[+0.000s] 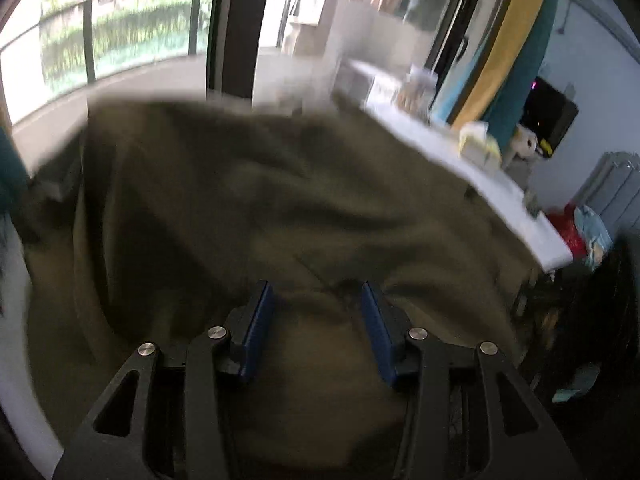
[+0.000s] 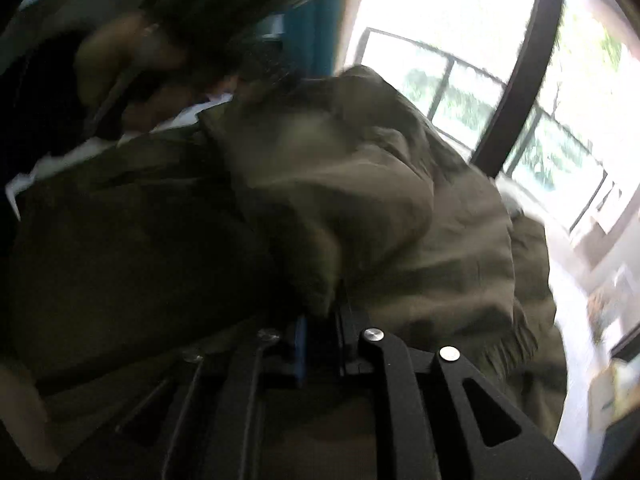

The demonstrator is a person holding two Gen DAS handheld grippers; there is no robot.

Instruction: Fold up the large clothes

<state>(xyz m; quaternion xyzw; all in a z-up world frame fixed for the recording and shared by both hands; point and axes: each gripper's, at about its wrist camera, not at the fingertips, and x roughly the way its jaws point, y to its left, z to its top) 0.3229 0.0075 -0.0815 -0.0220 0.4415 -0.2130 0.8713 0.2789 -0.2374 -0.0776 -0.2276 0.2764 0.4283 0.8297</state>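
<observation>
Two wrist views show one olive-green garment [image 1: 248, 200] spread in loose, rumpled folds over a white desk [image 1: 500, 200]. In the left wrist view, a window with a dark frame [image 1: 236, 28] and a balcony railing [image 1: 120, 0] fill the upper left, with blurred greenery beyond. The garment covers most of the middle of the frame, hanging over the near edge of the desk. The left gripper [image 1: 318, 300] points down at it with its blue-padded fingers [image 1: 260, 320] spread apart; cloth lies under and between them, but the pads do not press on it, so the fingers are released. To the right, the bare strip of the desk carries a few small blurred things that cannot be named, and a yellow and teal curved panel [image 1: 516, 40] rises behind it. In the right wrist view, a person [image 2: 132, 64] is at the upper left, dark and blurred. The garment [image 2: 360, 208] is bunched in a thick mound across the middle, with a sliver of the white desk [image 2: 80, 152] showing past its left edge. The right gripper [image 2: 320, 320] sits low in the frame, its fingers nearly closed with a fold of the cloth pinched between them. Bright windows [image 2: 472, 92] stand at the right.
</observation>
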